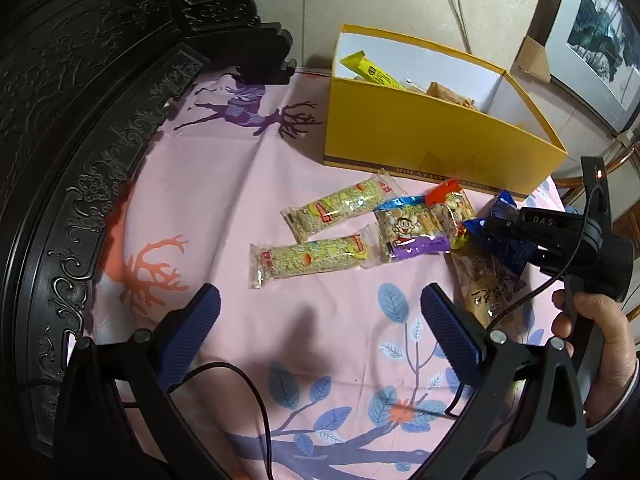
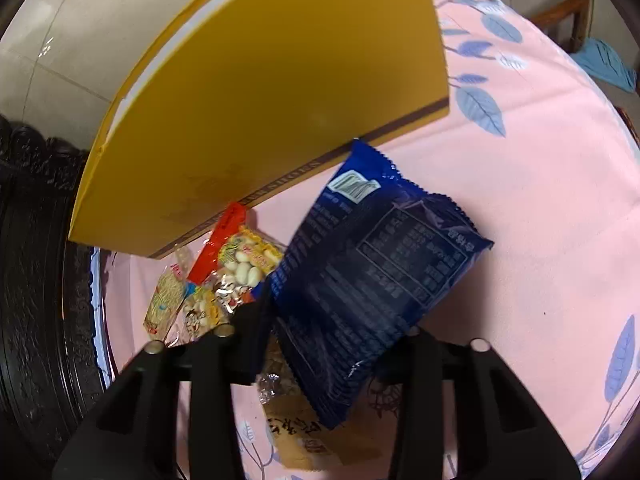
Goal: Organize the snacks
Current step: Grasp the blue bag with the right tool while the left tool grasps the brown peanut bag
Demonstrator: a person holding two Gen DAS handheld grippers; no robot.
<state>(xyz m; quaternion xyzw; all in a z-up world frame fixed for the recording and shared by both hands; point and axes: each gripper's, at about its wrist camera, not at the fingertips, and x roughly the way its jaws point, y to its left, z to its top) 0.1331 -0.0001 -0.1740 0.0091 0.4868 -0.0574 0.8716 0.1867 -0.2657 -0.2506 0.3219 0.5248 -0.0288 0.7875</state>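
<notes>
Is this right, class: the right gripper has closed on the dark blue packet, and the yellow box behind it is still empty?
Not quite. The right gripper is closed on the dark blue packet, but the yellow box is not empty: the left wrist view shows a yellow-green packet and other wrappers inside.

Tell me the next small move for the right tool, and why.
Probably lift the blue packet and carry it over the yellow box. The right tool looks closed on it, the box is open just beyond with snacks already inside, and the left tool is open and empty.
</notes>
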